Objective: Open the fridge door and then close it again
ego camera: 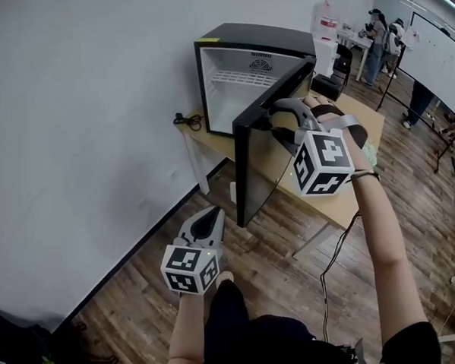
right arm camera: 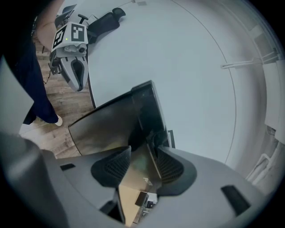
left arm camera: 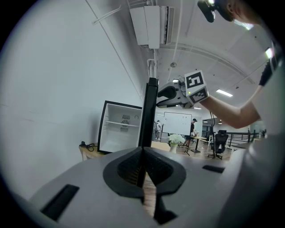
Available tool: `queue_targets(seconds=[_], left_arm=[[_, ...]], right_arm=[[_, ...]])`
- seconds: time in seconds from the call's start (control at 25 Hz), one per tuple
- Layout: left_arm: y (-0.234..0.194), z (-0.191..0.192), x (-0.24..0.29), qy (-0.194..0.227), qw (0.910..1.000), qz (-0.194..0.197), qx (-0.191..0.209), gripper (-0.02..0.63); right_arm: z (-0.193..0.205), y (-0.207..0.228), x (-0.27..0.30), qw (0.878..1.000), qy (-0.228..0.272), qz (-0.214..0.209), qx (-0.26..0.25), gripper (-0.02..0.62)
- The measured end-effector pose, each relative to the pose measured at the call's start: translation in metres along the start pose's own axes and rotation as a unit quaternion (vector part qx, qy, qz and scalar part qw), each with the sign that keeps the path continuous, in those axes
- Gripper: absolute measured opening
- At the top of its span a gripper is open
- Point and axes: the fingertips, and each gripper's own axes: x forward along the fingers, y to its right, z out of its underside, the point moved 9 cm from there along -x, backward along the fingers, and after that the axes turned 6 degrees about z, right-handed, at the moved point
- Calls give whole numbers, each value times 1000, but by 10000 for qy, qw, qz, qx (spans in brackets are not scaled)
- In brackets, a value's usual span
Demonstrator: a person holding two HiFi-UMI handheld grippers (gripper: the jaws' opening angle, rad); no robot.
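A small black fridge [ego camera: 255, 58] stands on a wooden table, its white inside showing. Its black door [ego camera: 253, 165] is swung wide open toward me. My right gripper [ego camera: 276, 123] reaches over the door's top edge, which passes between its jaws, and both pads rest on it. In the right gripper view the door [right arm camera: 104, 127] fills the gap between the jaws of the right gripper [right arm camera: 142, 162]. My left gripper [ego camera: 212, 215] hangs low over the floor, left of the door, shut and empty. The left gripper view shows the left gripper [left arm camera: 143, 155] pointing at the door's edge [left arm camera: 149, 111].
The wooden table [ego camera: 365, 121] carries a coiled cable [ego camera: 188, 120] at the fridge's left. A white wall runs along the left. A cord [ego camera: 334, 255] hangs from the table's front. People [ego camera: 376, 40] stand by desks at the far right.
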Motion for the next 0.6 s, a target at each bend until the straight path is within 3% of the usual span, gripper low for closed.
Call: queue_targets(seconds=[0.32,0.6], left_arm=[[33,8,-4,-33,9999,137,71,11],[40,13,-10,-85,9997,204,78,11]], right_arm=[[28,-8,-32,9997,250,38,-24,167],[49,-11,-52,9998,168,-40,-113,167]])
